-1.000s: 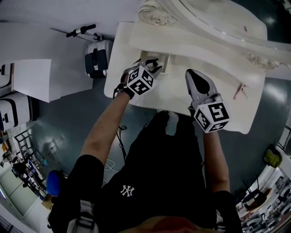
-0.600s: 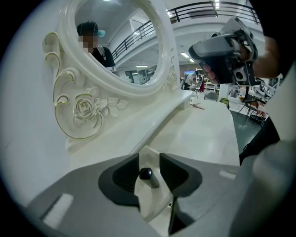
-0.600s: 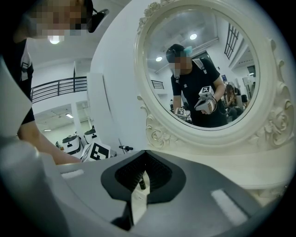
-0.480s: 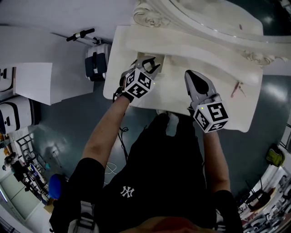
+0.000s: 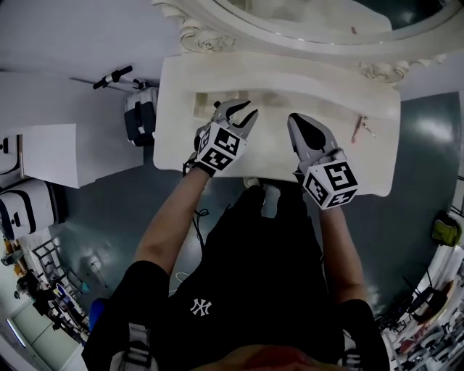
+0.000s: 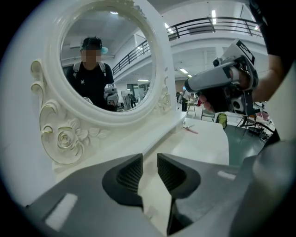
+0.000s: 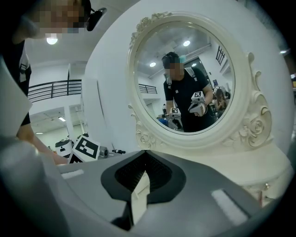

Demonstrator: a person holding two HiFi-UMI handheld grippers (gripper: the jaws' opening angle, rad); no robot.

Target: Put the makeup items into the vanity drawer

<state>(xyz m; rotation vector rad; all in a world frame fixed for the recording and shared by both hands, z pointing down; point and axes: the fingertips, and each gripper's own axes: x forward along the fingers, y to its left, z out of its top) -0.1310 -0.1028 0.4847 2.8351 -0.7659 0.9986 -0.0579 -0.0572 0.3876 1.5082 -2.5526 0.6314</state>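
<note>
A white vanity table (image 5: pixel 275 156) with an oval mirror (image 5: pixel 290 14) stands in front of me. A thin pink makeup item (image 5: pixel 360 128) lies on the tabletop at the right, and the left gripper view also catches the pink item (image 6: pixel 190 130). My left gripper (image 5: pixel 243 109) hovers over the left half of the table by the raised shelf (image 5: pixel 210 101). Its jaws stand a little apart with nothing between them (image 6: pixel 149 162). My right gripper (image 5: pixel 296 119) hangs over the middle of the table, shut and empty (image 7: pixel 144 155). I cannot tell whether a drawer is open.
Left of the table, a black and white machine (image 5: pixel 138 116) stands on the dark floor, with a handlebar (image 5: pixel 112 76) beside it. White cabinets (image 5: pixel 65 148) stand further left. The person's shoes (image 5: pixel 264 196) are at the table's front edge.
The head camera has shifted, so the table sits higher and squarer in view. My left gripper has drawn back slightly from the shelf. The right gripper holds its place.
</note>
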